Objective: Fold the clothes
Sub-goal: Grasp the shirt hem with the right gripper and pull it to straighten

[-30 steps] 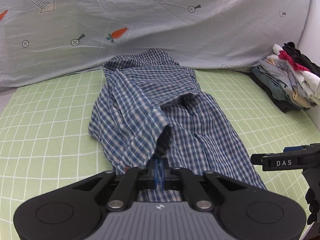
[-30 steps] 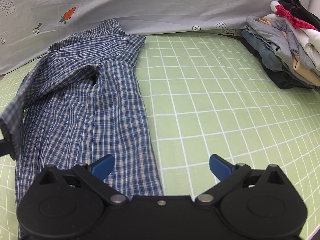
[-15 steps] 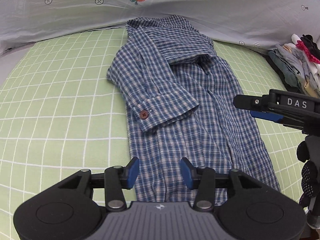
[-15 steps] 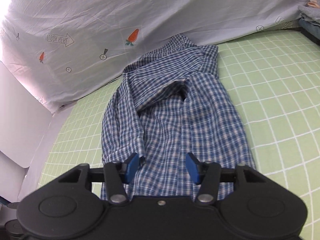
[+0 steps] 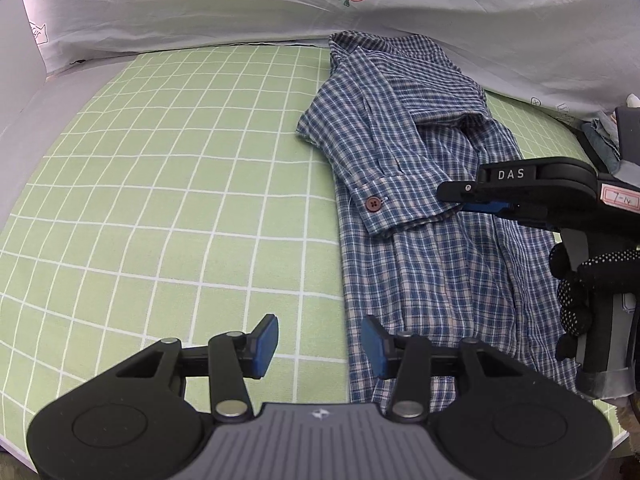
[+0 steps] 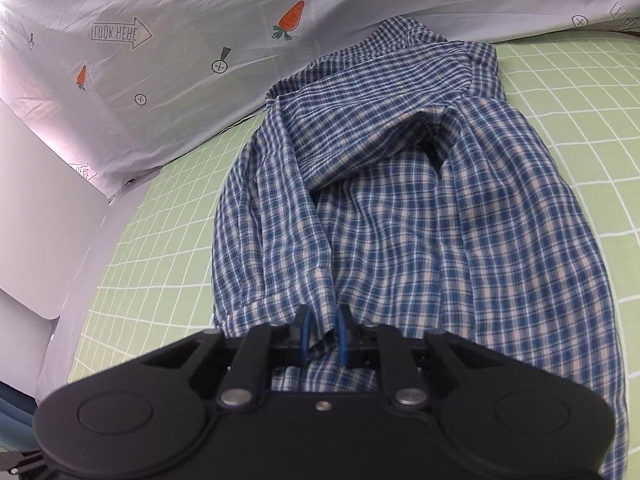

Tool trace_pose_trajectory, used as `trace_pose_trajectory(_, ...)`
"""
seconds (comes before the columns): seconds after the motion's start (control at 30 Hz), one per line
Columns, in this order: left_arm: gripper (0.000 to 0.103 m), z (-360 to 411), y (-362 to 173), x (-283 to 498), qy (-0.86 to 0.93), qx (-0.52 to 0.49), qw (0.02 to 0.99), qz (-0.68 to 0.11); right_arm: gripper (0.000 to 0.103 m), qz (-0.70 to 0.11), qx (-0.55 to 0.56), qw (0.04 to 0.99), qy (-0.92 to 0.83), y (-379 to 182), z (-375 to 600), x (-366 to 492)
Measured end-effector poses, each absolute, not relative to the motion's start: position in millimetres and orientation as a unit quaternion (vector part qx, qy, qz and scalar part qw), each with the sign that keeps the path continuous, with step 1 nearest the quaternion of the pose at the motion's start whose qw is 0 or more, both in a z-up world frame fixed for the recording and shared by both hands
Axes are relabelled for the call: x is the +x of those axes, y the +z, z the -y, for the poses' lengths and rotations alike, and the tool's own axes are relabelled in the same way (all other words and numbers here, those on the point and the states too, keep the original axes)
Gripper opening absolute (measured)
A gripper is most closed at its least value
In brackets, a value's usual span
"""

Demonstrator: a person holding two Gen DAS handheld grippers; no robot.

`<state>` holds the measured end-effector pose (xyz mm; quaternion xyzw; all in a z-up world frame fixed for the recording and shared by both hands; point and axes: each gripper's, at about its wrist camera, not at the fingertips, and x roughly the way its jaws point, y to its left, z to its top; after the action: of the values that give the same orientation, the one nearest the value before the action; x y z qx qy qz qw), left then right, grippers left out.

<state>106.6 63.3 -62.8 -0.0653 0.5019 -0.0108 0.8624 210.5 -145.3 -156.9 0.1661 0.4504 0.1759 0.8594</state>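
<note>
A blue plaid shirt (image 5: 432, 216) lies lengthwise on the green grid mat (image 5: 160, 200), collar toward the back. One sleeve is folded across its front, and the cuff (image 5: 400, 204) shows a brown button (image 5: 374, 203). My left gripper (image 5: 320, 346) stands open over the mat at the shirt's left hem edge, holding nothing. In the left wrist view my right gripper (image 5: 452, 196) comes in from the right, held by a gloved hand (image 5: 588, 280), and is shut on the cuff's edge. In the right wrist view, plaid cloth (image 6: 400, 208) is pinched between the right gripper (image 6: 324, 332) pads.
A grey sheet (image 5: 280, 12) printed with carrots rises behind the mat. A pile of clothes (image 5: 604, 140) peeks in at the far right. A white panel (image 6: 36, 208) stands at the mat's left side. Bare mat stretches left of the shirt.
My left gripper let go of the sleeve, opened wide and pulled back to the left. My right gripper swung over the shirt and shut on the sleeve cuff.
</note>
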Motion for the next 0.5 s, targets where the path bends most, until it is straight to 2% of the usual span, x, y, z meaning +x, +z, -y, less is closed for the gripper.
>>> trace_pose_trajectory(0.5,0.048,-40.0,-69.8,123.6,-0.038,-0.059,0.86,-0.506,0.002,-0.423,0.206,0.868,0.159,-132.4,196.0,143.1)
